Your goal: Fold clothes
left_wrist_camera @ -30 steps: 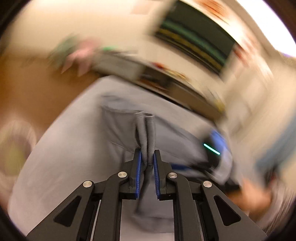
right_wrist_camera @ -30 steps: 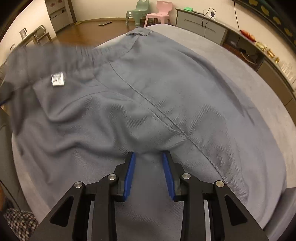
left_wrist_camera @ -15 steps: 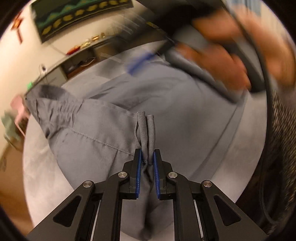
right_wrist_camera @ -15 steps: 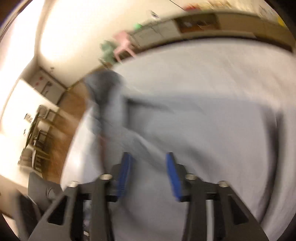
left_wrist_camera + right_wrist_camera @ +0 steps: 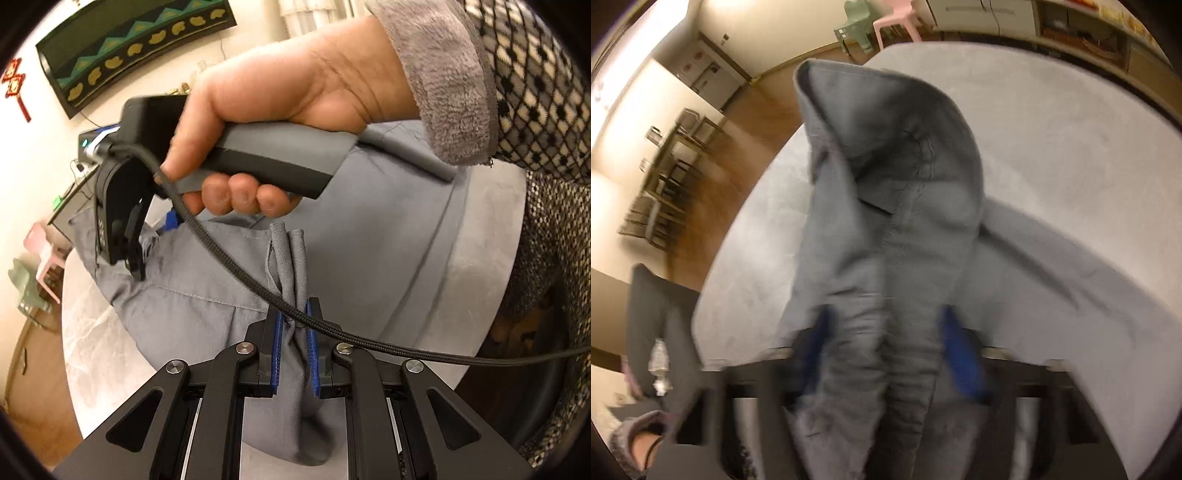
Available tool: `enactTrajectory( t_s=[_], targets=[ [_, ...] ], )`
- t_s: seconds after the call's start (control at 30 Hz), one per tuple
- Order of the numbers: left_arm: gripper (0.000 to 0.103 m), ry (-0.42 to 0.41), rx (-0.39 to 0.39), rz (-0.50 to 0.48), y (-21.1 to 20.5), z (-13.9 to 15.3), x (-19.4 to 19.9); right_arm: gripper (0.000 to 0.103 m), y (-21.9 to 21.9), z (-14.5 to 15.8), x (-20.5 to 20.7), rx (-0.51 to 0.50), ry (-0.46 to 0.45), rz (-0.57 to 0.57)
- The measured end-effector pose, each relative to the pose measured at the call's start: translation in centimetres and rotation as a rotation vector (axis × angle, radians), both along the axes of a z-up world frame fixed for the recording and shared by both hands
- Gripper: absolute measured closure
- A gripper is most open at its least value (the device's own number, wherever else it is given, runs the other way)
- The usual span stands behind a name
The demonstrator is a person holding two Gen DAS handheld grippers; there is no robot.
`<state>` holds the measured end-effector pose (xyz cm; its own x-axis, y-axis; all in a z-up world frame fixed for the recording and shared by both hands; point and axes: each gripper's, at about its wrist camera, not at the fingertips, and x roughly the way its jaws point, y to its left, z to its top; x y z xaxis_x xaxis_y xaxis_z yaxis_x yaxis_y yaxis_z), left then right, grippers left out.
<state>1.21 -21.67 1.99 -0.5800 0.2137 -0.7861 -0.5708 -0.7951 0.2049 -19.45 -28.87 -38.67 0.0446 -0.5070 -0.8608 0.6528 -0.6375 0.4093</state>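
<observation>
Grey trousers [image 5: 369, 266] lie spread over a pale grey padded surface [image 5: 96, 332]. My left gripper [image 5: 294, 332] is shut on a doubled, rolled edge of the cloth that sticks up between its blue pads. In the left wrist view a hand holds my right gripper [image 5: 153, 236], which points down into the crumpled far end of the trousers. In the blurred right wrist view a bunch of the trousers [image 5: 886, 206] fills the gap of my right gripper [image 5: 886, 343]. Its jaws are closing, and the pads [image 5: 960, 354] stand wide at either side of the bunch.
A black braided cable [image 5: 332, 332] runs across my left gripper's fingertips. A person's fleece cuff and patterned sleeve [image 5: 535, 92] fill the upper right. Small pink and green chairs [image 5: 882, 22] stand on the wooden floor beyond the surface. A low cabinet lines the far wall.
My right gripper has swung down from above the flat trousers onto their bunched end, with jaws wider than a second ago. My left gripper has rolled and shifted, still clamped on the same fold.
</observation>
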Motion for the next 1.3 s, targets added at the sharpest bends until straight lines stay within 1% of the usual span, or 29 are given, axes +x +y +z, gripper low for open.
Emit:
enactTrajectory(
  t_s=[0.07, 0.13, 0.17, 0.23, 0.3, 0.33, 0.37, 0.4, 0.43, 0.47, 0.5, 0.57, 0.63, 0.73, 0.77, 0.8, 0.83, 0.87, 0.9, 0.97, 1.03, 1.07, 1.1, 1.13, 1.17, 1.2, 1.23, 1.27, 1.3],
  targets=[
    [0.091, 0.006, 0.018, 0.006, -0.5, 0.3, 0.3, 0.049, 0.4, -0.4, -0.3, -0.039, 0.044, -0.017],
    [0.091, 0.015, 0.039, 0.018, -1.1, 0.6, 0.7, 0.025, 0.8, -1.0, -0.6, -0.047, 0.092, -0.058],
    [0.091, 0.019, 0.045, 0.02, -1.2, 0.7, 0.7, 0.023, 0.5, -1.8, -0.8, -0.049, 0.101, -0.071],
    [0.091, 0.023, 0.052, 0.022, -1.2, 0.8, 0.7, 0.023, -1.0, -4.6, -1.4, -0.064, 0.018, -0.052],
    [0.091, 0.025, 0.052, 0.022, -1.1, 0.8, 0.5, 0.023, -2.7, -7.2, -1.7, -0.103, -0.084, -0.035],
    [0.091, 0.027, 0.052, 0.022, -1.0, 0.9, 0.5, 0.025, -3.6, -8.3, -1.7, -0.123, -0.111, -0.029],
    [0.091, 0.03, 0.052, 0.021, -1.0, 0.8, 0.6, 0.034, -4.4, -9.3, -1.7, -0.144, -0.134, -0.023],
    [0.091, 0.033, 0.052, 0.02, -0.9, 0.7, 0.8, 0.063, -5.0, -10.1, -1.8, -0.147, -0.145, -0.025],
    [0.091, 0.036, 0.052, 0.019, -0.8, 0.6, 0.9, 0.076, -5.5, -10.9, -2.0, -0.163, -0.174, -0.025],
    [0.091, 0.04, 0.06, 0.015, -0.7, 1.0, 1.1, 0.083, -5.8, -11.1, -1.8, -0.181, -0.164, -0.018],
    [0.091, 0.045, 0.067, 0.011, -0.7, 1.3, 1.2, 0.088, -6.2, -11.2, -1.6, -0.199, -0.146, -0.009],
    [0.091, 0.054, 0.086, -0.002, -0.4, 1.9, 1.7, 0.089, -6.4, -10.8, -1.4, -0.234, -0.099, -0.014],
    [0.091, 0.061, 0.11, -0.019, 0.0, 2.5, 2.1, 0.09, -4.7, -9.5, 0.0, -0.268, -0.041, -0.033],
    [0.09, 0.053, 0.178, -0.07, 1.0, 3.9, 2.8, 0.09, -1.3, -8.0, 1.5, -0.319, 0.032, -0.109],
    [0.09, 0.03, 0.209, -0.089, 1.7, 3.9, 2.8, 0.09, -0.3, -8.5, 1.8, -0.307, 0.06, -0.139],
    [0.088, 0.0, 0.231, -0.103, 2.4, 3.6, 2.7, 0.09, 0.5, -9.8, 1.7, -0.273, 0.077, -0.173],
    [0.084, -0.037, 0.243, -0.11, 3.2, 2.8, 2.2, 0.09, 1.3, -10.4, 2.0, -0.248, 0.074, -0.191],
    [0.083, -0.083, 0.239, -0.113, 4.1, 1.9, 1.6, 0.09, 1.8, -12.5, 1.5, -0.21, 0.05, -0.219],
    [0.082, -0.104, 0.227, -0.114, 4.5, 1.4, 1.2, 0.09, 1.9, -14.5, 1.1, -0.168, 0.038, -0.236],
    [0.082, -0.119, 0.195, -0.104, 4.9, 0.8, 0.7, 0.09, 2.1, -18.4, 0.4, -0.084, 0.019, -0.265],
    [0.082, -0.127, 0.234, -0.105, 4.1, 1.6, 0.9, 0.09, 1.4, -20.9, -0.7, -0.053, 0.014, -0.261],
    [0.081, -0.133, 0.286, -0.109, 3.1, 2.6, 1.0, 0.09, 0.9, -21.8, -1.1, -0.067, 0.014, -0.255],
    [0.078, -0.13, 0.33, -0.105, 1.9, 3.5, 0.8, 0.089, 0.2, -22.2, -1.3, -0.068, 0.02, -0.249],
    [0.075, -0.126, 0.375, -0.1, 0.7, 4.5, 0.5, 0.085, -0.6, -22.3, -1.1, -0.054, 0.047, -0.247],
    [0.073, -0.109, 0.419, -0.072, -0.7, 5.5, -0.2, 0.082, -1.6, -22.3, -1.0, -0.038, 0.078, -0.246],
    [0.07, -0.095, 0.448, -0.031, -1.8, 6.4, -1.2, 0.076, -2.5, -22.4, -0.8, -0.022, 0.109, -0.244],
    [0.069, -0.093, 0.466, 0.01, -2.6, 6.7, -2.5, 0.068, -3.4, -22.4, -0.6, -0.005, 0.14, -0.242],
    [0.069, -0.091, 0.484, 0.05, -3.3, 7.0, -3.8, 0.066, -4.4, -22.4, -0.5, 0.011, 0.171, -0.241],
    [0.069, -0.092, 0.485, 0.078, -4.0, 6.7, -5.1, 0.065, -4.8, -21.8, 0.2, 0.029, 0.225, -0.255]
  ],
)
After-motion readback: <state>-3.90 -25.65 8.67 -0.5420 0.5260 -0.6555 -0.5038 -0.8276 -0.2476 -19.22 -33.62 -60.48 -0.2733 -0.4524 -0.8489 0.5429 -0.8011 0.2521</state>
